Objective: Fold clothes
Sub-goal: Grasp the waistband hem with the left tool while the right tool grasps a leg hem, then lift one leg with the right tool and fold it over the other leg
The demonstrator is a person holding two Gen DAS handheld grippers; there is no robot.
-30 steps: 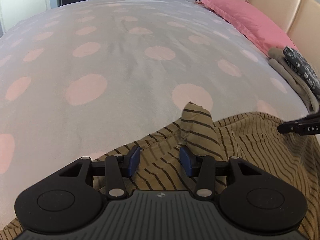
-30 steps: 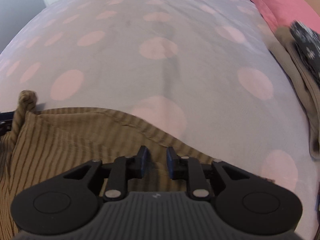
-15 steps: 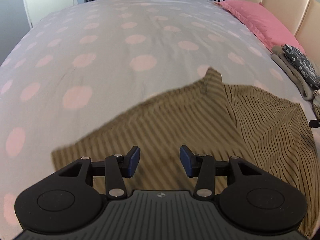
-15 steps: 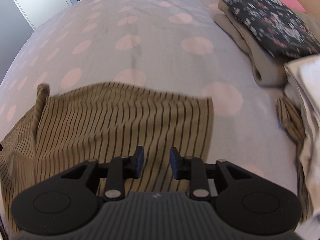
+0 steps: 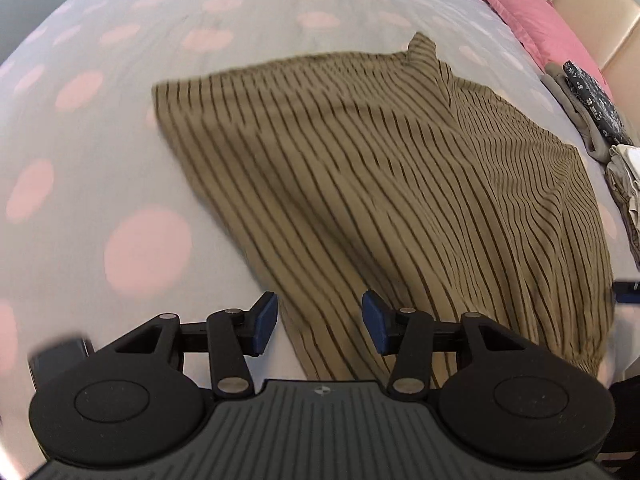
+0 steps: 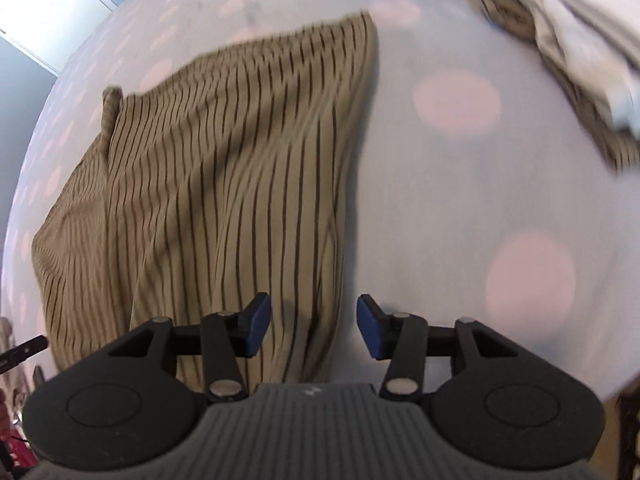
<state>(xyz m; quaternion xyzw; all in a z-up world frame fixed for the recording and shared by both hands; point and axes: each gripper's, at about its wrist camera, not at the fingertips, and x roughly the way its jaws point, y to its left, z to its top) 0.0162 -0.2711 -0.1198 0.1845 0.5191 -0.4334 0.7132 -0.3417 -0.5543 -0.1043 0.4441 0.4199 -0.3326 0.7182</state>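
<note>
A: Where's the shirt (image 5: 380,184)?

B: Spread on the bed (image 5: 132,152), stripes running from near to far. One far corner stands up in a little peak; the rest lies fairly flat, with a few soft ridges.

A: And the grippers?

B: Both empty. The left gripper (image 5: 319,322) has its jaws partly apart, over the near left edge of the shirt, with cloth below the gap but nothing pinched. The right gripper (image 6: 313,325) has just been opening; its jaws also stand partly apart, over the near right edge, and nothing is between the pads.

A: Why one at each side?

B: My guess is that each is placed to take a near corner, so the near edge can go over to the far edge in one fold. Holding both ends should keep the hem straight, so the cloth doesn't bunch in the middle.

A: Anything else on the bed?

B: At the far right, a pile of clothes (image 5: 588,100) with a dark flowered piece on top, next to a pink pillow (image 5: 532,20). Nearer, on the right, a loose heap of pale cloth (image 6: 568,36). All of it is well apart from the shirt, so the fold has room.

A: What needs care?

B: Both views are blurred, so the near hem is hard to place. The upturned corner may need flattening, or the fold will be lumpy.
</note>
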